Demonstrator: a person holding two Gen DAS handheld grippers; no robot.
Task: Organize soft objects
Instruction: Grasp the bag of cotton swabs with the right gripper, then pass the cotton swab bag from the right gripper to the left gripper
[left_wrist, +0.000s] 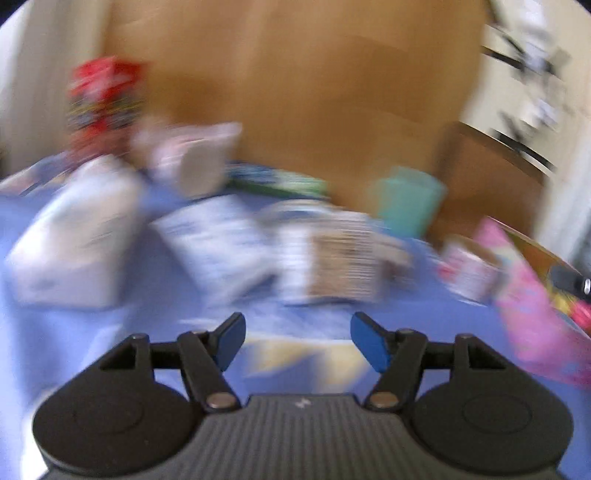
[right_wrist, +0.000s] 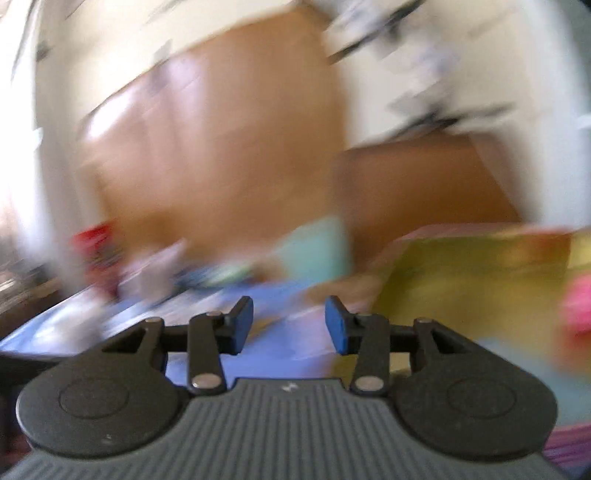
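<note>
Left wrist view is smeared, yet the left tongs (left_wrist: 297, 341) show clearly at 6 o'clock, spread wide with nothing between the blue pads. They hang above a blue bedsheet (left_wrist: 155, 295). Soft bundles lie beyond them: a white one (left_wrist: 77, 251) at 9 o'clock, a striped one (left_wrist: 332, 254) near centre, a teal one (left_wrist: 406, 201) at 2 o'clock, and a pink patterned box (left_wrist: 532, 295) at 3 o'clock. The right tongs (right_wrist: 289, 325) also stand apart, holding nothing, beside a yellow box (right_wrist: 472, 280) at 3 o'clock.
</note>
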